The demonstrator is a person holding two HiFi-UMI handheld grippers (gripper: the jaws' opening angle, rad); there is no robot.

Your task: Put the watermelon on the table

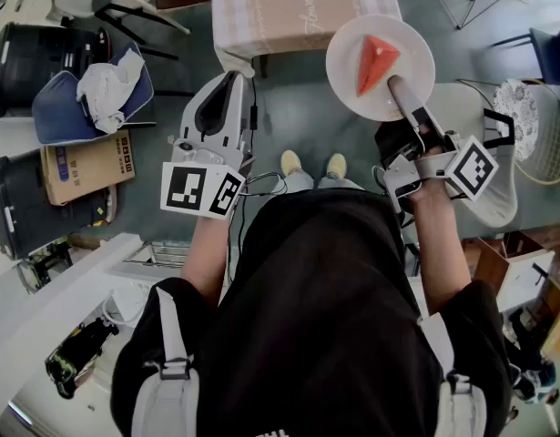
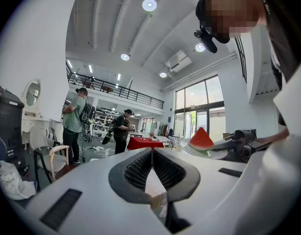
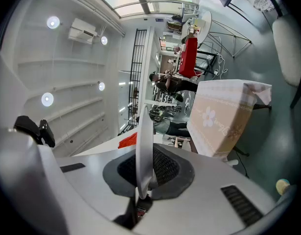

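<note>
A red wedge of watermelon [image 1: 376,64] lies on a round white plate [image 1: 352,76], held in the air just short of the table [image 1: 261,12] with the pink checked cloth. My right gripper [image 1: 395,87] is shut on the plate's near rim. In the right gripper view the plate [image 3: 143,131] stands edge-on between the jaws, with a bit of the red watermelon [image 3: 127,140] to its left and the table [image 3: 223,116] ahead. My left gripper [image 1: 232,78] is level beside it, shut and holding nothing. The left gripper view shows the watermelon [image 2: 201,139] to the right.
A blue bag with white cloth [image 1: 97,94], a cardboard box [image 1: 84,167] and black cases [image 1: 38,62] lie on the floor at left. A white chair [image 1: 503,167] stands at right. Chair legs [image 1: 143,12] are near the table's left corner. Two people [image 2: 77,121] stand far off.
</note>
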